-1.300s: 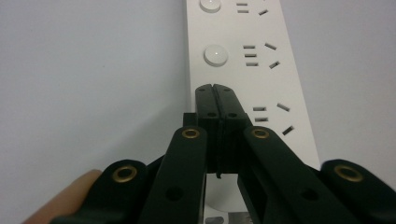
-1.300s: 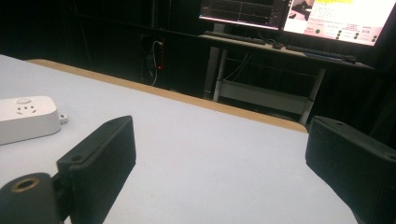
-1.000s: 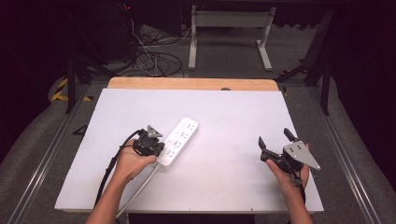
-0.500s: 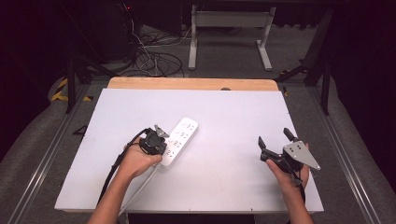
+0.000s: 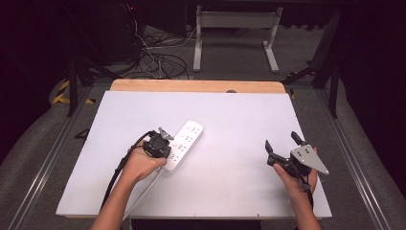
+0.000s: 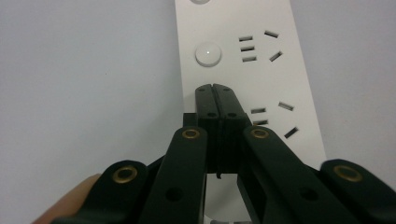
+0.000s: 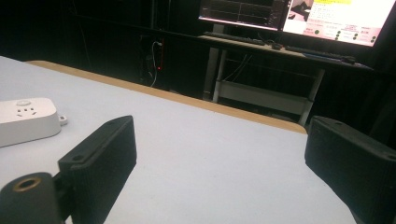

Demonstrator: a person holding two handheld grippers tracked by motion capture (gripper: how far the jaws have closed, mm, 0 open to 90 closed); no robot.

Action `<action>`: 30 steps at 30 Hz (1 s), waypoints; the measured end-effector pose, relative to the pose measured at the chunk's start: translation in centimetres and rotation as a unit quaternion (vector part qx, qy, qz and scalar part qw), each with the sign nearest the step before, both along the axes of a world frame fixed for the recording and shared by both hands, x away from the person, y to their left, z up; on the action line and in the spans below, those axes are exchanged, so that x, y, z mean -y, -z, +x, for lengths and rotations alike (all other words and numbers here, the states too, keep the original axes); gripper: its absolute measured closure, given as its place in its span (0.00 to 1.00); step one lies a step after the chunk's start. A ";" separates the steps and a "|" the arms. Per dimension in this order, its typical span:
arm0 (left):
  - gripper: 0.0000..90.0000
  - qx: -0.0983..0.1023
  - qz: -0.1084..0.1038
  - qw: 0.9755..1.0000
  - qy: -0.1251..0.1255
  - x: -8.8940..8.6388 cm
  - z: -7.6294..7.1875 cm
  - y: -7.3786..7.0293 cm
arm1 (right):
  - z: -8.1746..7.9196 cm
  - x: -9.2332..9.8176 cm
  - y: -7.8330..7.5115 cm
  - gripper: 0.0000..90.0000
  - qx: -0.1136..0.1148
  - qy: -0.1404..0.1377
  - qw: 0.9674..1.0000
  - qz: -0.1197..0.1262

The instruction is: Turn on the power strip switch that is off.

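A white power strip (image 5: 187, 140) lies slanted on the white table (image 5: 230, 120), its cord running toward the front edge. My left gripper (image 5: 163, 133) is shut with nothing between its jaws, and its tips point down at the strip's near half. In the left gripper view the closed tips (image 6: 215, 89) sit over the power strip (image 6: 261, 70), just short of a round button (image 6: 208, 54) beside the sockets. Whether they touch the strip I cannot tell. My right gripper (image 5: 282, 143) is held above the table's right front, open and holding nothing. Its own view shows the right gripper (image 7: 224, 154) with wide-spread jaws and the strip's end (image 7: 25, 119) far off.
A wooden strip (image 5: 196, 86) borders the table's far edge. Beyond it are cables on the floor (image 5: 158, 57), a metal desk frame (image 5: 234, 28) and monitors (image 7: 299, 14) on a desk.
The left hand and its shut gripper have edged slightly to the right onto the power strip. The right gripper has stayed still.
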State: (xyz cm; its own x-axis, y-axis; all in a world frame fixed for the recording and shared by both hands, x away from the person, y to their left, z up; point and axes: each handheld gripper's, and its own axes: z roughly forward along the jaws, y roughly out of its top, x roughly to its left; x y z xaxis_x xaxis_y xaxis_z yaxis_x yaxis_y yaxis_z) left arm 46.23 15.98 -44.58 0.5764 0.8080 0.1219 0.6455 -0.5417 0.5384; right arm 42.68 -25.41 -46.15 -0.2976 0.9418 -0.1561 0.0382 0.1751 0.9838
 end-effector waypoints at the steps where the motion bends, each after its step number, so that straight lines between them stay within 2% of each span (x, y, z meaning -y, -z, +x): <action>1: 1.00 0.000 0.001 1.000 -0.001 0.0 0.0 0.0 | 0.0 0.0 0.0 0.11 0.000 0.003 1.000 0.000; 5: 1.00 -0.003 -0.003 1.000 -0.002 -0.1 0.1 -0.1 | 0.0 0.2 0.0 0.11 0.000 0.002 1.000 0.003; 6: 1.00 -0.005 -0.015 1.000 -0.003 -0.3 0.1 -0.1 | 0.0 0.2 0.0 0.11 0.000 0.002 1.000 0.003; 7: 1.00 -0.013 -0.036 0.999 -0.004 -0.6 0.3 -0.2 | 0.0 0.2 0.0 0.11 0.000 0.003 1.000 0.003; 8: 1.00 -0.012 -0.046 0.999 -0.006 -0.8 0.3 -0.1 | 0.0 0.2 0.0 0.11 0.000 0.004 1.000 0.004; 10: 1.00 -0.002 -0.062 0.998 -0.008 -1.1 0.2 0.0 | 0.0 0.2 0.0 0.11 0.000 0.002 1.000 0.005; 13: 1.00 0.017 -0.069 0.997 -0.014 -1.1 -0.1 0.3 | 0.1 0.3 0.1 0.11 -0.001 0.002 1.000 0.007; 15: 1.00 0.035 -0.093 0.995 -0.020 -1.4 -0.5 0.3 | 0.1 0.3 0.0 0.11 -0.003 0.004 1.000 0.007; 16: 1.00 0.048 -0.107 0.993 -0.024 -1.6 -0.8 0.3 | 0.0 0.3 0.0 0.11 -0.002 0.005 1.000 0.007; 17: 1.00 0.065 -0.118 0.991 -0.026 -1.9 -1.1 0.2 | 0.0 0.3 0.0 0.11 -0.002 0.004 1.000 0.007; 19: 1.00 0.092 -0.149 0.984 -0.035 -2.6 -2.0 0.1 | 0.0 0.4 0.0 0.11 -0.001 0.004 1.000 0.007; 21: 1.00 0.119 -0.184 0.975 -0.044 -3.6 -2.8 -0.2 | 0.0 0.4 0.0 0.11 -0.001 0.004 1.000 0.009; 22: 1.00 0.134 -0.192 0.971 -0.048 -4.1 -3.2 -0.3 | 0.0 0.4 0.0 0.11 -0.001 0.004 1.000 0.009; 24: 1.00 0.158 -0.215 0.962 -0.050 -4.9 -4.1 -0.6 | 0.0 0.4 0.0 0.11 -0.001 0.005 1.000 0.008; 27: 1.00 0.190 -0.243 0.950 -0.058 -5.9 -5.4 -1.3 | 0.0 0.3 0.0 0.11 0.001 0.002 1.000 0.007; 28: 1.00 0.203 -0.244 0.946 -0.058 -6.3 -5.8 -1.4 | 0.0 0.3 0.0 0.11 0.002 0.002 1.000 0.008; 30: 1.00 0.233 -0.248 0.939 -0.059 -7.0 -6.6 -1.6 | 0.0 0.2 -0.1 0.11 0.000 0.004 1.000 0.006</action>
